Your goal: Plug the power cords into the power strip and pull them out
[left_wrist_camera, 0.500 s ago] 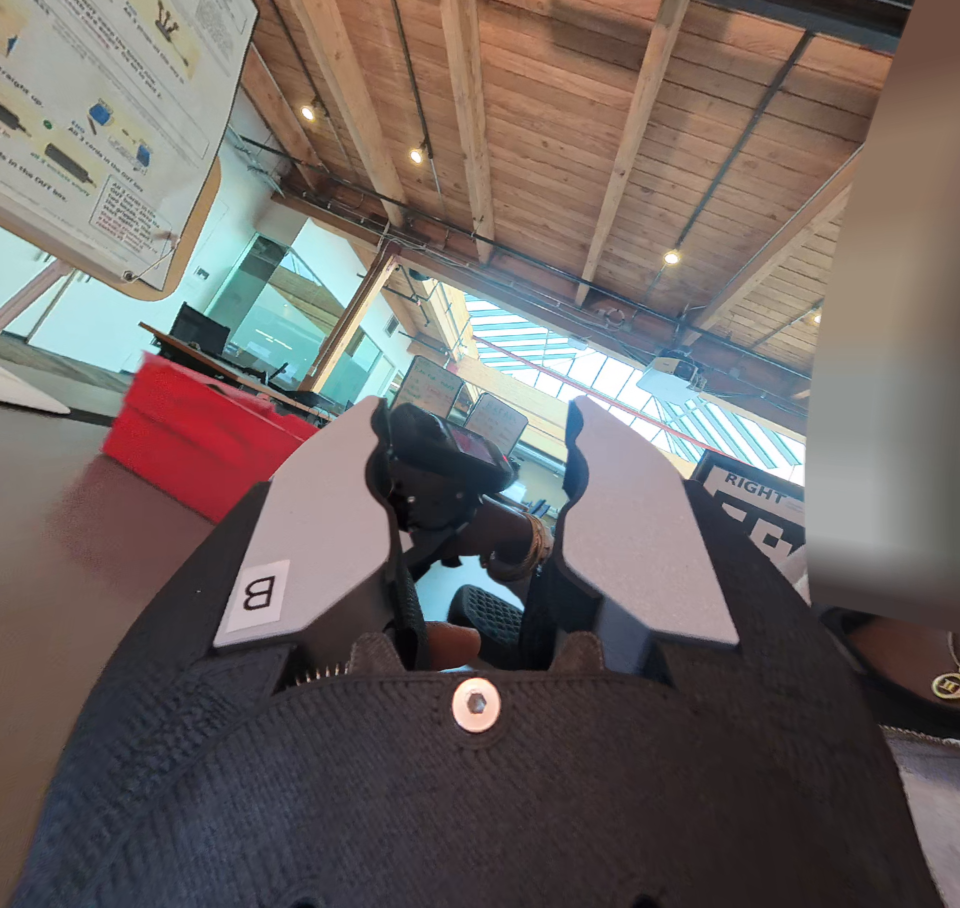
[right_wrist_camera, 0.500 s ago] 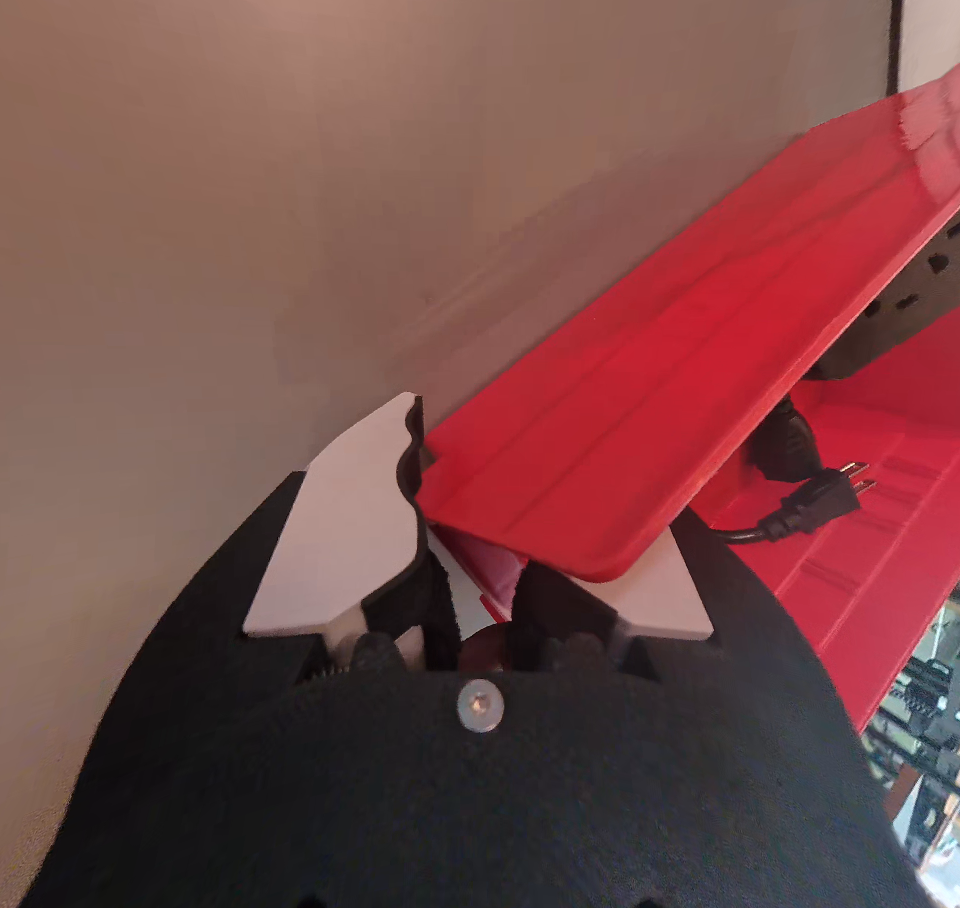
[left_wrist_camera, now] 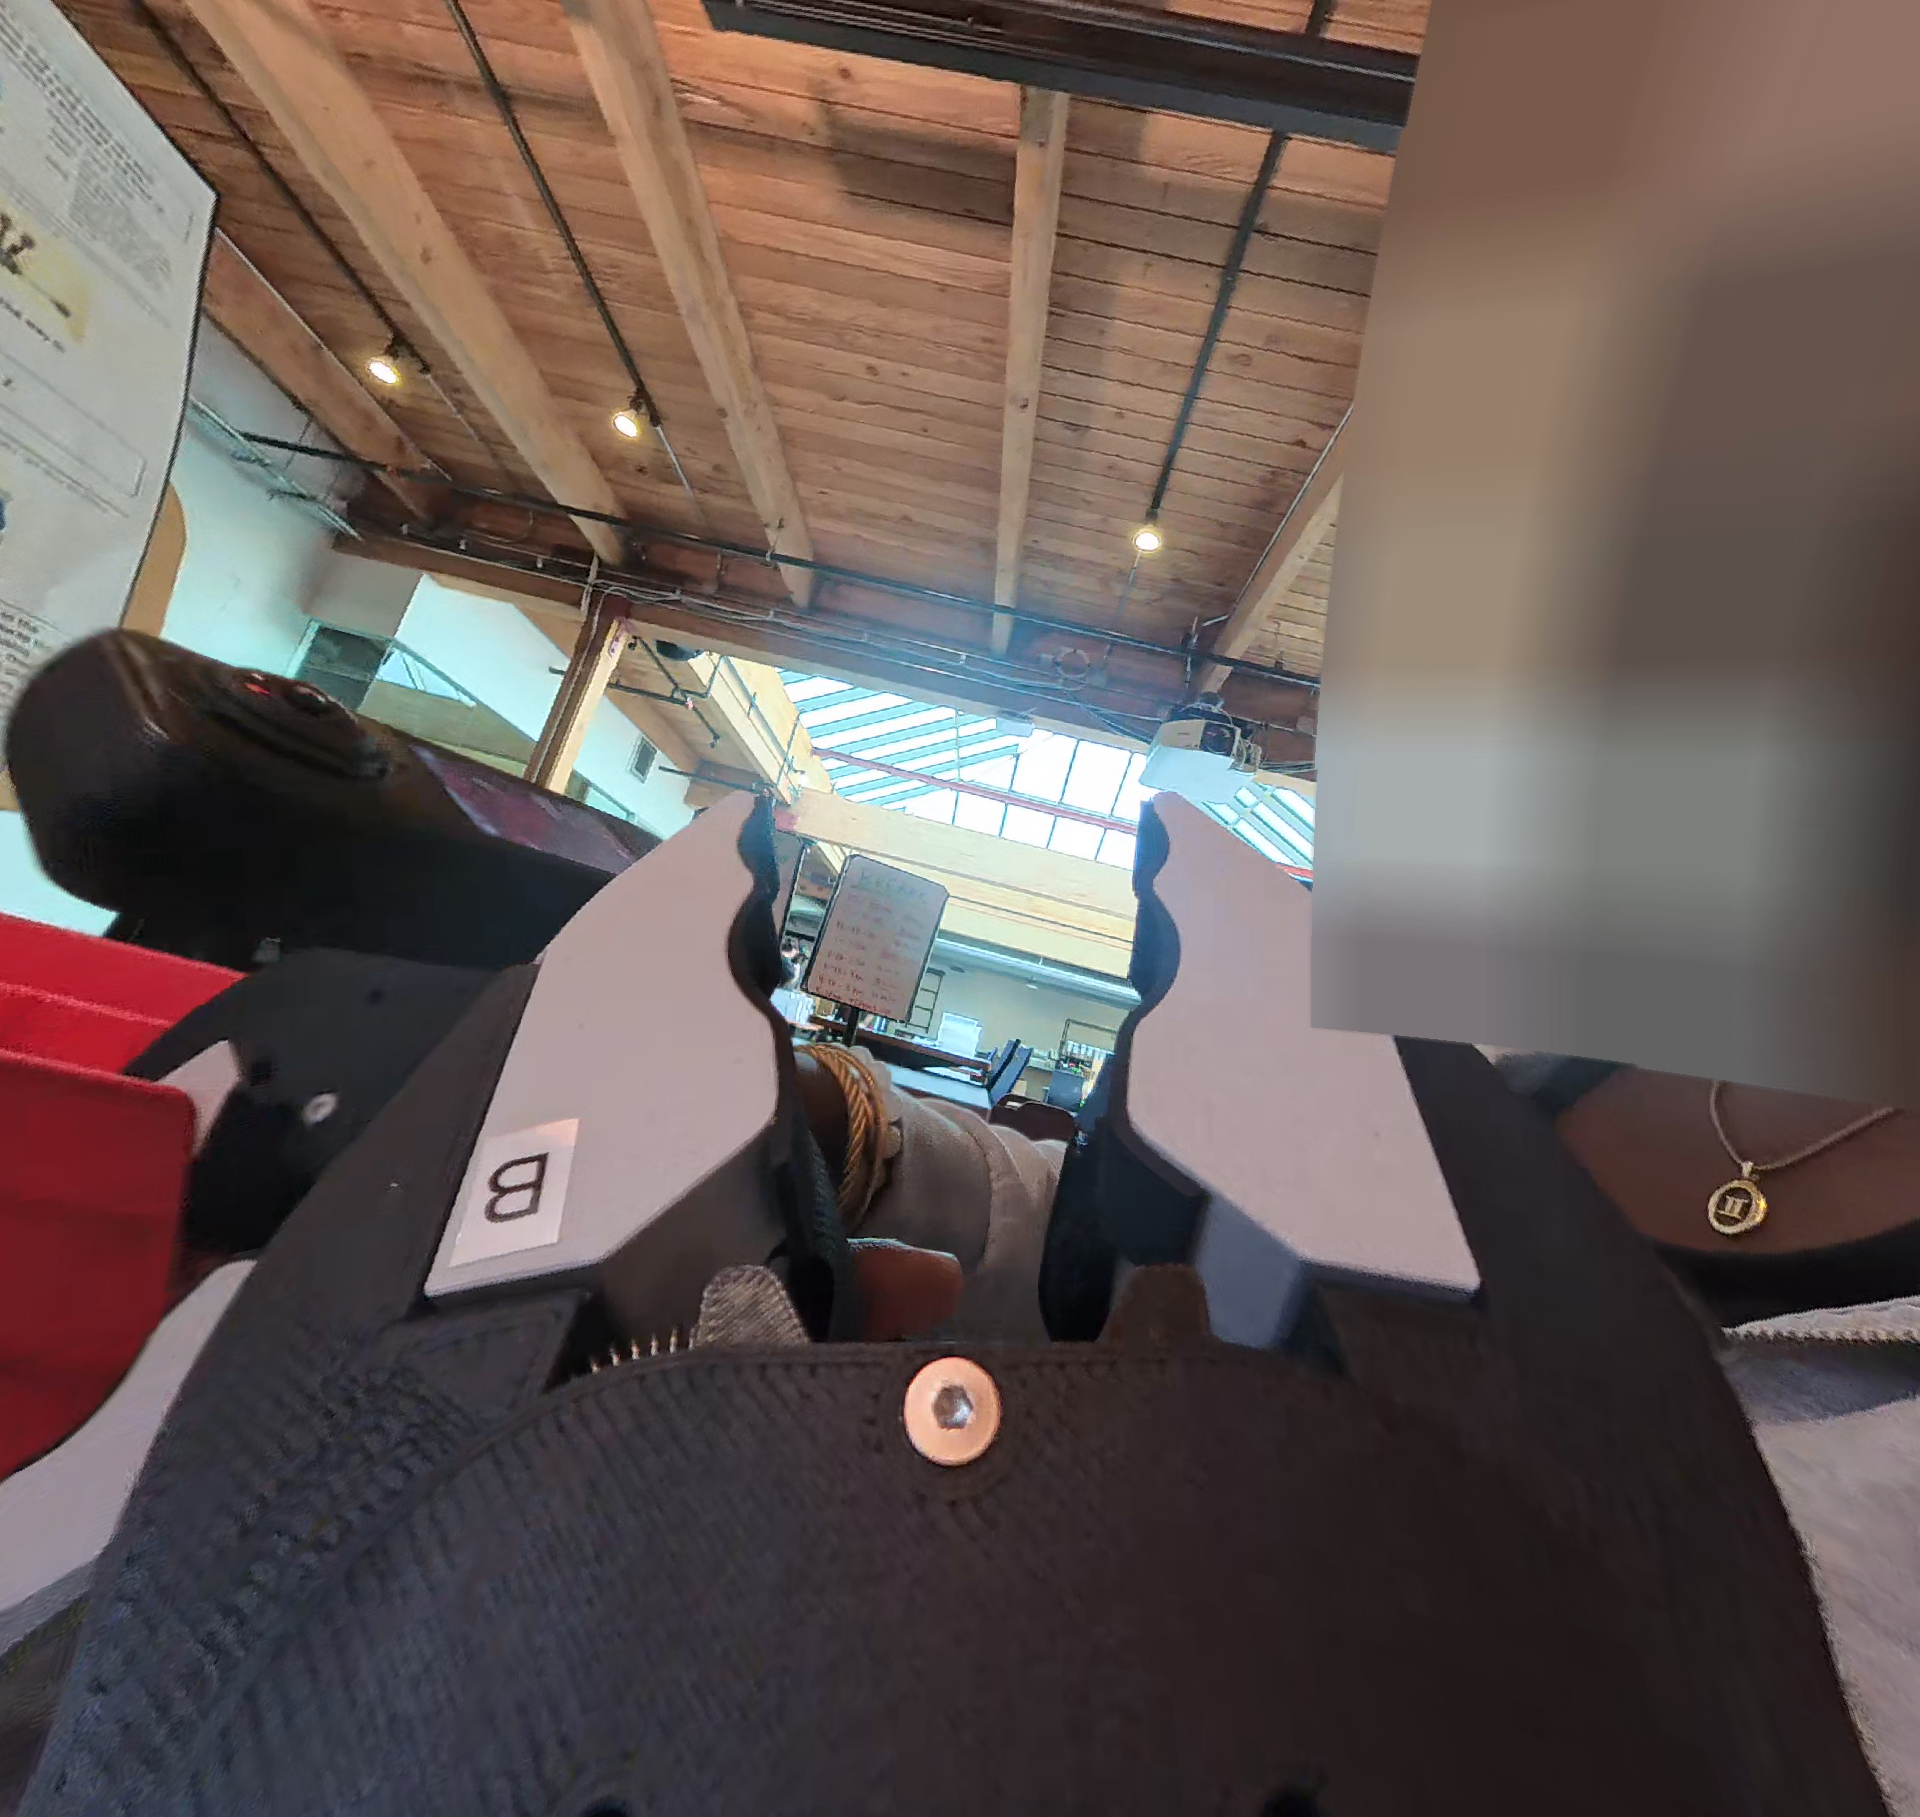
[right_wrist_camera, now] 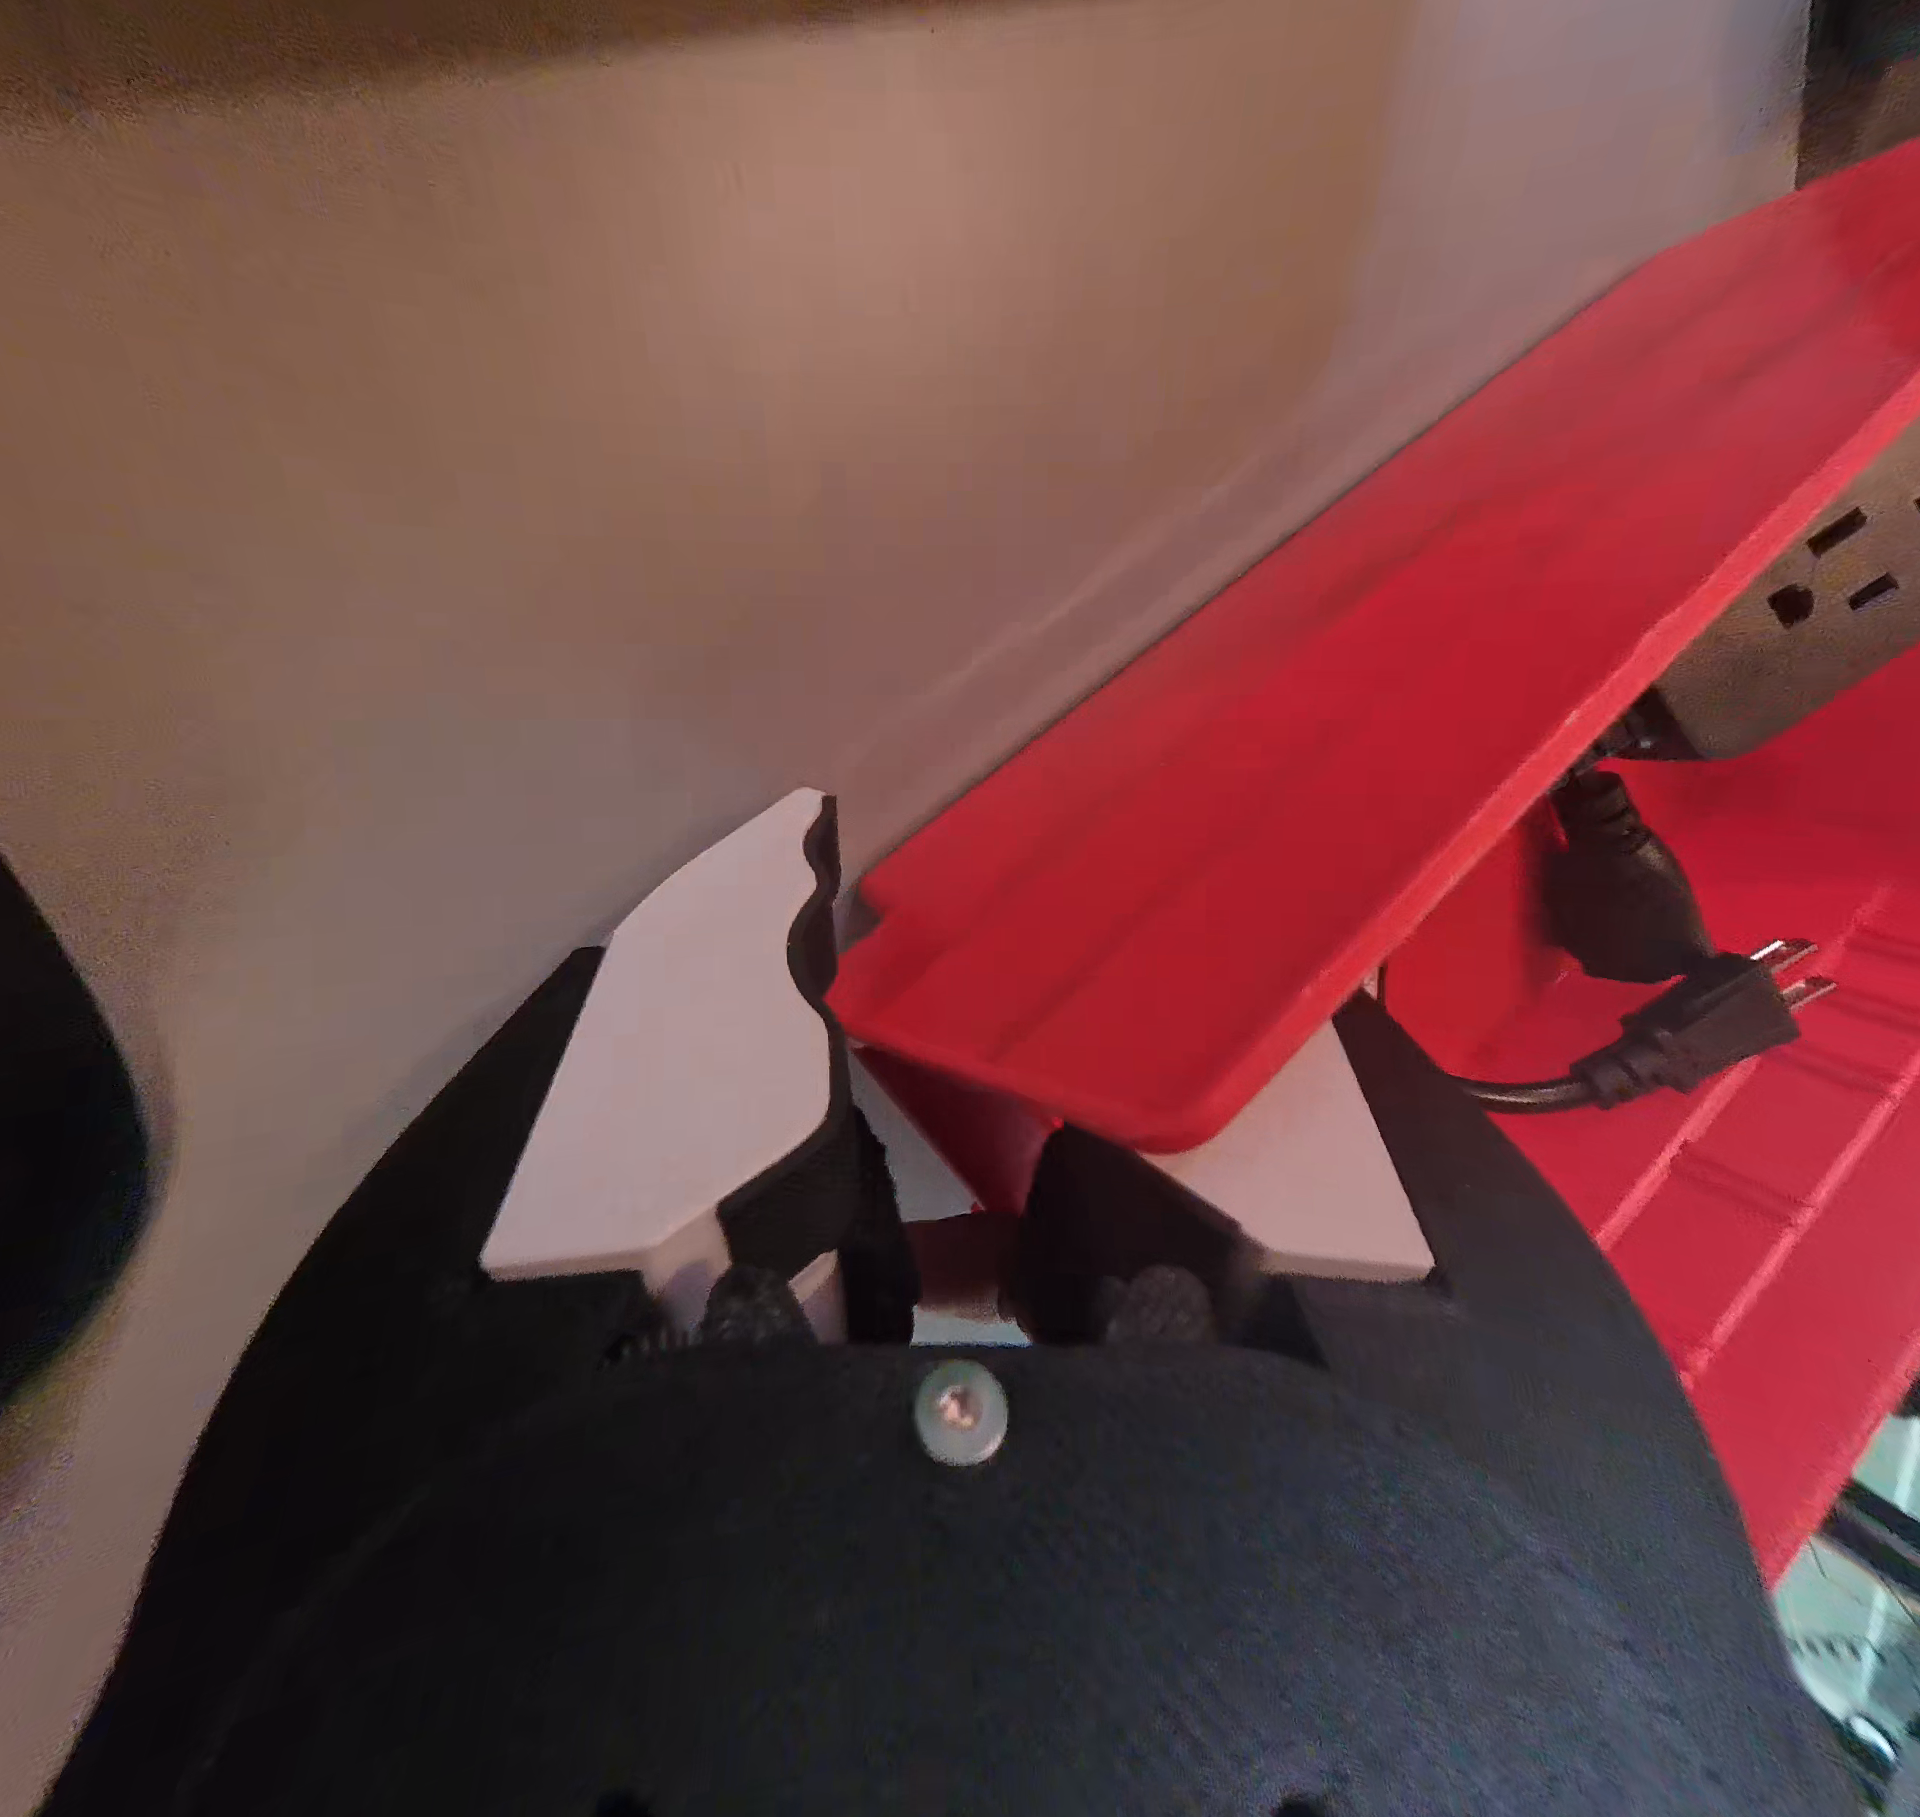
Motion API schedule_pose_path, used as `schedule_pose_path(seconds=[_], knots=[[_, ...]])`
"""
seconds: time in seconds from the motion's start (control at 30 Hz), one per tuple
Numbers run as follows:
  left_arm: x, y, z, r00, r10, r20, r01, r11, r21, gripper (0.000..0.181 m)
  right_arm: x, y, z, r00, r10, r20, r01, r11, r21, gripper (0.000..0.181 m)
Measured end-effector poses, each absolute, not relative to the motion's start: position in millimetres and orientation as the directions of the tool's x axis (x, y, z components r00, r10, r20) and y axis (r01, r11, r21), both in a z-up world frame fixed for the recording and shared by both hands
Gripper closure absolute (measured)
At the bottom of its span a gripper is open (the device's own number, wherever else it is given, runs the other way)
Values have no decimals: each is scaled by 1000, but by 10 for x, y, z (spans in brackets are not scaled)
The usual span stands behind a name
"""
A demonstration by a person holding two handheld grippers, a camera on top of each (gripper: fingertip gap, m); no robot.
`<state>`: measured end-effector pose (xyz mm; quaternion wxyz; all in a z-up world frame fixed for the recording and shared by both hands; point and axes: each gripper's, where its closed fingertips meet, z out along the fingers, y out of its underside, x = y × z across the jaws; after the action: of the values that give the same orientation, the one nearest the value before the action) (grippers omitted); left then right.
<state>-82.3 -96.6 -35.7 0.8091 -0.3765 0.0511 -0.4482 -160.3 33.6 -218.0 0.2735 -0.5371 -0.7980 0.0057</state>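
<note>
Right gripper [right_wrist_camera: 997, 988] had its jaws clamped on the corner rim of the red bin [right_wrist_camera: 1299, 832], bin tilted, running up toward 2 o'clock. Inside it: dark power strip [right_wrist_camera: 1787, 624] at 3 o'clock, empty outlets facing up; black three-prong plug [right_wrist_camera: 1704, 1024] loose just below it, prongs bare, cord trailing toward 9 o'clock. Left gripper [left_wrist_camera: 951, 920] pointed up at the wood ceiling [left_wrist_camera: 831, 261], jaws spread wide, nothing between them. Bin edge [left_wrist_camera: 73, 1175] at 9 o'clock there.
</note>
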Motion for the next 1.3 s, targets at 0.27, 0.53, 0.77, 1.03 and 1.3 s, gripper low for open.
schedule_pose_path(seconds=[0.27, 0.53, 0.77, 1.03, 1.3], knots=[[-765, -1041, -321, 587, -783, 205, 676, 334, -657, 116, -2072, -140, -2107, -333, 866, 373, 700, 492, -518, 103], [-672, -1052, -340, 639, -756, 144, 604, 376, -702, 116, -2197, -538, -1593, -379, 905, 196, 319, 326, -890, 101], [-954, -1100, -374, 864, -491, 110, 367, 466, -805, 122, -1903, -639, -574, -300, 951, 71, -323, -32, -946, 63], [-2510, -1932, -439, 945, 272, 184, 77, 359, -930, 121, -1891, -1066, -849, -372, 928, 18, -261, -87, -961, 66], [-3506, -2542, -1427, 706, 706, -47, 68, -133, -989, 96, -1989, -1241, -1115, -277, 921, 275, -259, 204, -944, 83]])
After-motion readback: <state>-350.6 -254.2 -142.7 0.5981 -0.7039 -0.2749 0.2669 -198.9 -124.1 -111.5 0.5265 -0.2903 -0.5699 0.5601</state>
